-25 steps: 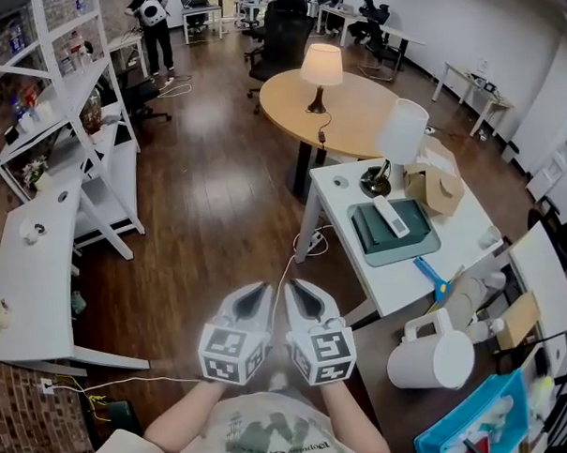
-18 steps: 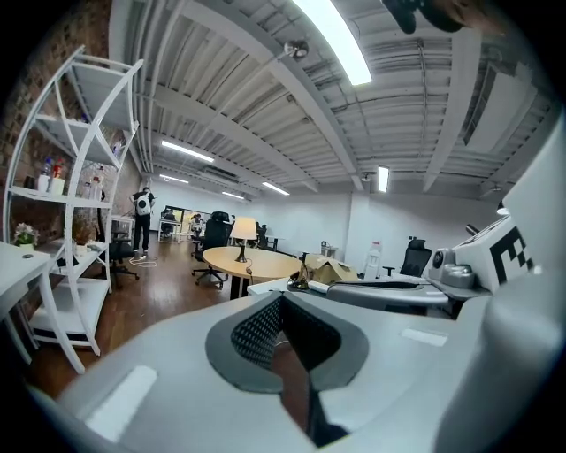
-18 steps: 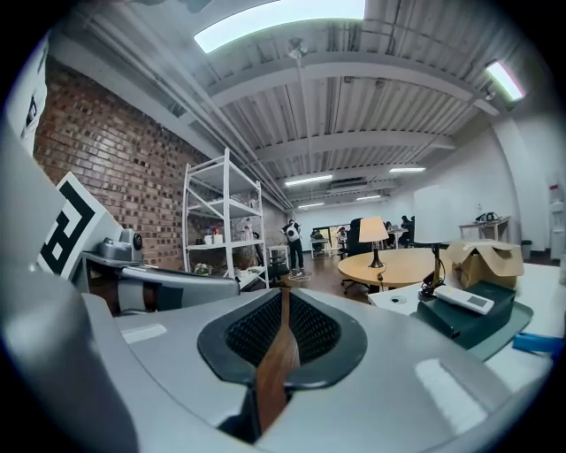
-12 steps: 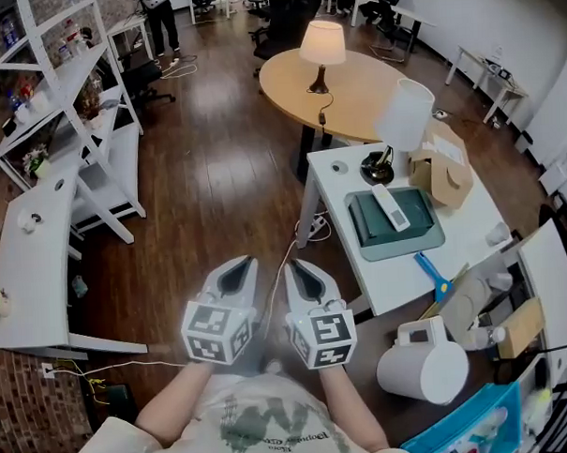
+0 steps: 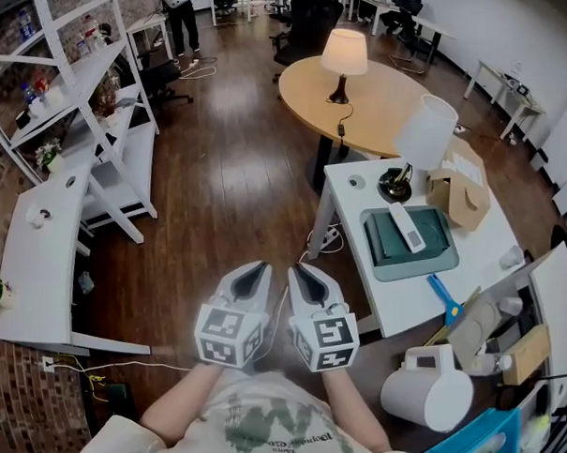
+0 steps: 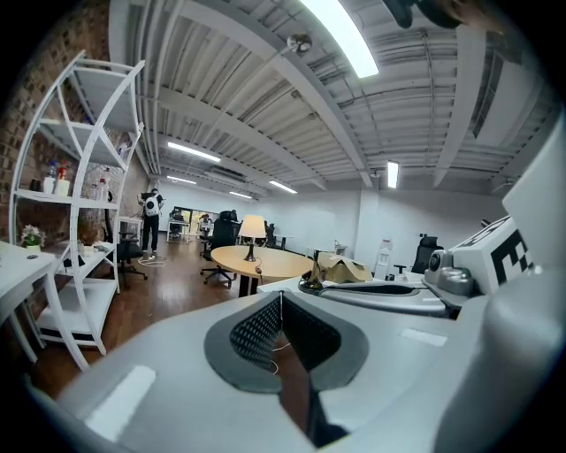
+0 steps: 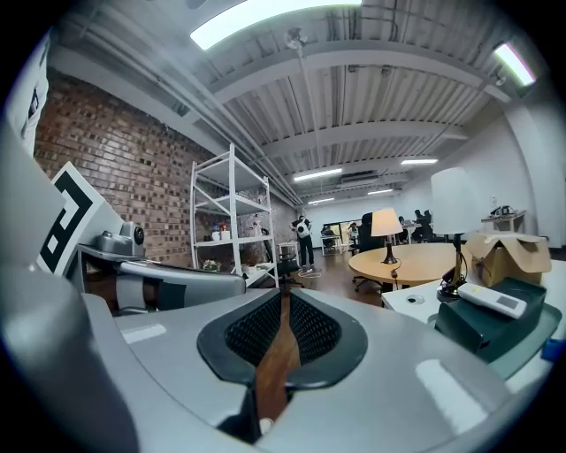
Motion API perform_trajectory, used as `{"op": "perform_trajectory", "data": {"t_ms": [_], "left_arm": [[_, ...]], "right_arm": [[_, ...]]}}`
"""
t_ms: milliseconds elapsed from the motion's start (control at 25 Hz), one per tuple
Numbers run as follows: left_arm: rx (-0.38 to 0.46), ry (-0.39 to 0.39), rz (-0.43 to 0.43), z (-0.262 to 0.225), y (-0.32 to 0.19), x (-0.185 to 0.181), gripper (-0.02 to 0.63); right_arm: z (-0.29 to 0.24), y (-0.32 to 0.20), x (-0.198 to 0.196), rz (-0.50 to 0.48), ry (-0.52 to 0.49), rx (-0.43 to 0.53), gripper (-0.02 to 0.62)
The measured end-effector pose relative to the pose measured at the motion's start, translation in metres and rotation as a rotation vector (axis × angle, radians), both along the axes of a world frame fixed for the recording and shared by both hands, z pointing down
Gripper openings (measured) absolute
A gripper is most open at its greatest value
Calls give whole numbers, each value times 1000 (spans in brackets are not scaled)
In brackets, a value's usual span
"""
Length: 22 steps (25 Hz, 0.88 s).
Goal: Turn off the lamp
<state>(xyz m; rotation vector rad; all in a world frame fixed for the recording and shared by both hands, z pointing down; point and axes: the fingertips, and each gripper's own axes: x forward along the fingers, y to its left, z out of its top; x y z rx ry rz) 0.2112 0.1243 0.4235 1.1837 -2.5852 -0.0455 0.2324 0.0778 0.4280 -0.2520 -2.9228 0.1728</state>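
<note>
Head view looks steeply down; gripper views level, sharing round table [image 5: 301, 93].

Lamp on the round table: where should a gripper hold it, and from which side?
Probably grip the lamp by its thin dark stem below the shade, level from the side: it stands upright and bare, while the flared shade looks too wide for jaws.
</note>
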Motion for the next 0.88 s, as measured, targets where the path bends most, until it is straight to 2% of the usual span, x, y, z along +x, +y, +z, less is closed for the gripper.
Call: {"op": "perform_trajectory", "data": {"t_ms": [360,560,880], "left_arm": [[36,32,18,14,-15,-73,0],[42,55,30,19,-16,-134,0],[57,103,98,19,-9,-247,0]], "right_arm": [[6,-9,-75,10,8,27,28],[10,-11,-133,37,29,29,28],[13,-10,-238,137,75,19,31]]}}
